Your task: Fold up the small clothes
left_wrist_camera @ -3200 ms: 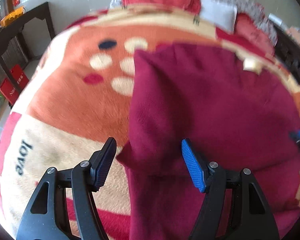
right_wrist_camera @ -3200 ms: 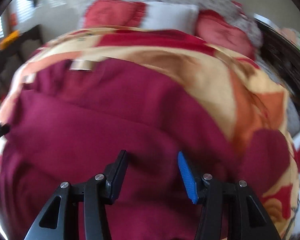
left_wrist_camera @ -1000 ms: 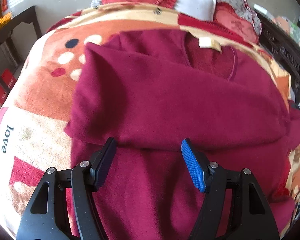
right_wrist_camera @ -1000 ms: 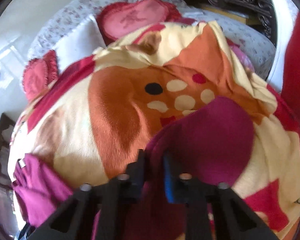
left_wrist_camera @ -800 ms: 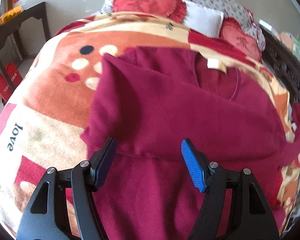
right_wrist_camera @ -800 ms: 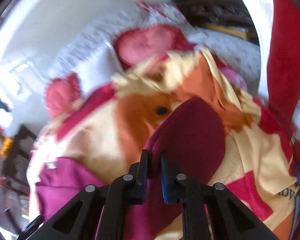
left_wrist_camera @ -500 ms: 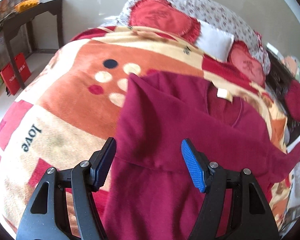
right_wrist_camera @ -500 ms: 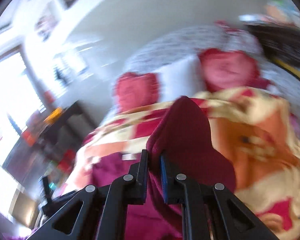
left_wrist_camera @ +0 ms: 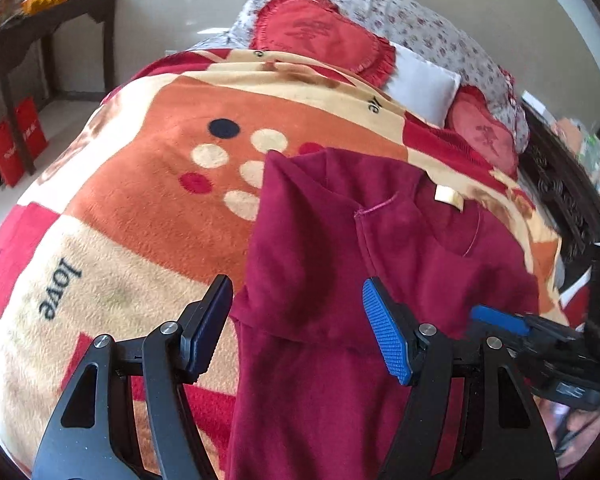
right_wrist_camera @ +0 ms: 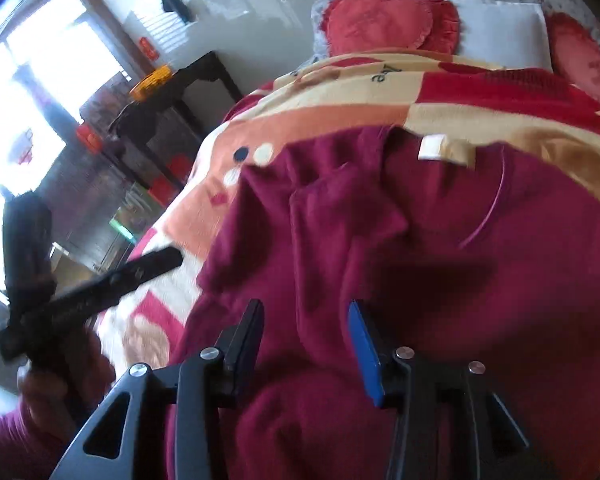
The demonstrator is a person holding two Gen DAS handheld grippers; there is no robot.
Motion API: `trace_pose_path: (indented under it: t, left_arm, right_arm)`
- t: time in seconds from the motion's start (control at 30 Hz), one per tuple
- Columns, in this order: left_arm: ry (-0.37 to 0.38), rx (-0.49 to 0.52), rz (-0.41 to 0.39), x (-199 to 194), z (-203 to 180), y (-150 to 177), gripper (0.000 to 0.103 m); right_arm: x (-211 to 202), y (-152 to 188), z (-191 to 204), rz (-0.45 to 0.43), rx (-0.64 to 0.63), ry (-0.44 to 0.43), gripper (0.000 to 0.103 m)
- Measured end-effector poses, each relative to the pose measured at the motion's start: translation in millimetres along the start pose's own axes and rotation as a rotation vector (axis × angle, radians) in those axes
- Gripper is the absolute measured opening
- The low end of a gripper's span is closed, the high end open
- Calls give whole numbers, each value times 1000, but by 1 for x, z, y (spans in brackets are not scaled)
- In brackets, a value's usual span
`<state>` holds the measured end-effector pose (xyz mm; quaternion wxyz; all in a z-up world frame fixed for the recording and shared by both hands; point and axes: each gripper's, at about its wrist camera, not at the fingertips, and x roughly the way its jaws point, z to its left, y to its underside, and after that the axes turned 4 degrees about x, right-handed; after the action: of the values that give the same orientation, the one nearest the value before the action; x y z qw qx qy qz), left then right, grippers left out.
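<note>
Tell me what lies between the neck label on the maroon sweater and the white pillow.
In the left wrist view, only the patterned blanket lies between the neck label of the maroon sweater and the white pillow.

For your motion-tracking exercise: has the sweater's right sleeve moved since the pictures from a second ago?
Yes. The sleeve now lies folded across the sweater near its neck label, no longer out on the blanket. The right gripper jaws have just been opening, nothing between them.
</note>
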<state>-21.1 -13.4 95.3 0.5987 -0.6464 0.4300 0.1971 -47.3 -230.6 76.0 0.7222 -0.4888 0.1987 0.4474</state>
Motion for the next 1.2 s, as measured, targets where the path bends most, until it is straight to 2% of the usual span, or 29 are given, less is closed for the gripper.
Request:
trace_pose_path:
  t: [0.2,0.3,0.4,0.43,0.5,0.57,0.63,0.67,0.83,0.93,0.97,1.0,1.03,1.1,1.2]
  left_arm:
    - [21,85,3,29,-30,-12,68]
    - [49,92,25,54,-43,-20,68]
    - [56,66,79,82,-51,-24,68]
    - [60,54,93,88,-53,-25,64]
    - [80,35,114,98,-58,-26,51]
    - [93,29,124,105,-63,-28,25]
    - [91,25,112,102,-67,-31,12]
    - [99,24,97,97,-67,-33,11]
    - [135,1,-15,48,-54,-42,8]
    - [98,-36,-102,15,-27,-36,8]
    - [77,-56,-118,11,-17,-30,8]
    - [57,-62,-117,11,-9,-25,8]
    - [33,-51,-86,19,-4,-19,8]
    - [26,-66,-15,33,4,-6,8]
    - [31,-85,8,41,8,6,9]
  right_arm:
    - [-56,18,-14,-91,13,37,49]
    - [-84,25,-29,-132,78,10,50]
    - [-105,37,-37,-171,126,-7,50]
    - [-113,42,-41,-184,141,-4,50]
    - [-122,47,-49,-202,164,6,51]
    - [-127,49,-56,-215,183,10,51]
    - [-133,49,-62,-221,199,17,52]
    - [-134,49,-66,-225,210,28,52]
    - [-143,53,-85,-257,275,44,52]
    - [-151,54,-93,-286,296,82,52]
    - [-152,53,-99,-293,313,105,59]
    - [-152,53,-105,-300,335,131,69]
    - [-150,51,-112,-306,363,159,72]
    - [-144,46,-125,-296,408,200,72]
    - [-128,35,-147,-248,483,234,72]
